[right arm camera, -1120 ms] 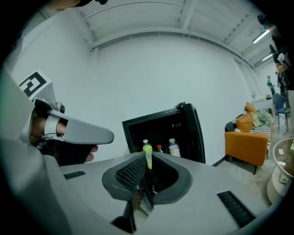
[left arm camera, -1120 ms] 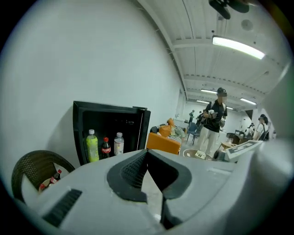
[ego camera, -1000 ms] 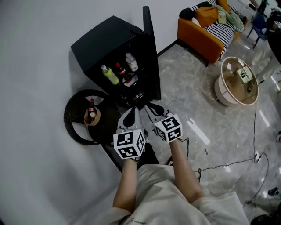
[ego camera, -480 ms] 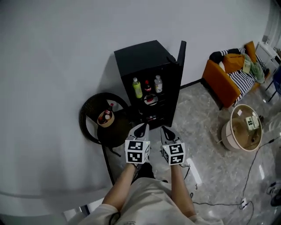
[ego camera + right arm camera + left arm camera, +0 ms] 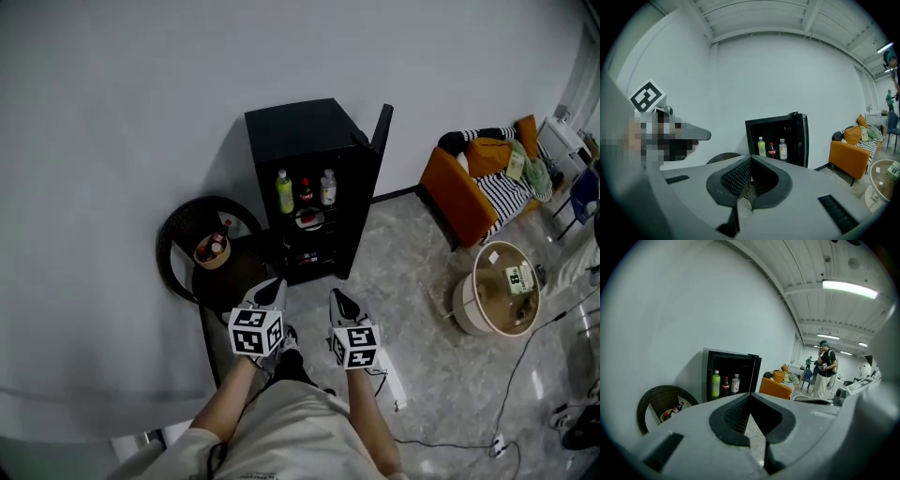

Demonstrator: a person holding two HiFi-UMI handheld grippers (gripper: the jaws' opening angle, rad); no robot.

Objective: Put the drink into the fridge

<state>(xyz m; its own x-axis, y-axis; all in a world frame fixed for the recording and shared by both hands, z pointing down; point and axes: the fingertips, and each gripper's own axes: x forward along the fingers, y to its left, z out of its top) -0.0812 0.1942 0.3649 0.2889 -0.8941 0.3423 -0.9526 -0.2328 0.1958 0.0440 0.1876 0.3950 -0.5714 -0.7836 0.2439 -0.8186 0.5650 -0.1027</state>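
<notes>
A black mini fridge (image 5: 309, 150) stands against the white wall with its door (image 5: 380, 141) open. On its upper shelf stand a green bottle (image 5: 284, 191), a cola bottle (image 5: 305, 191) and a clear bottle (image 5: 327, 187). Both gripper views show the same three bottles: the green one (image 5: 716, 383) (image 5: 761, 146), the cola (image 5: 725, 386) (image 5: 772, 149) and the clear one (image 5: 735, 383) (image 5: 783, 148). My left gripper (image 5: 275, 283) (image 5: 750, 395) and right gripper (image 5: 335, 295) (image 5: 751, 158) are held side by side some way in front of the fridge. Both are shut and hold nothing.
A round wicker chair (image 5: 183, 248) left of the fridge carries a small basket (image 5: 212, 250) with bottles. An orange sofa (image 5: 469, 178) and a round white table (image 5: 497, 300) are at the right. Cables (image 5: 506, 412) trail on the floor. A person (image 5: 825, 369) stands far off.
Both grippers have drawn back from the fridge, which now looks smaller and farther away. The fridge door stays open and the bottles have not moved.
</notes>
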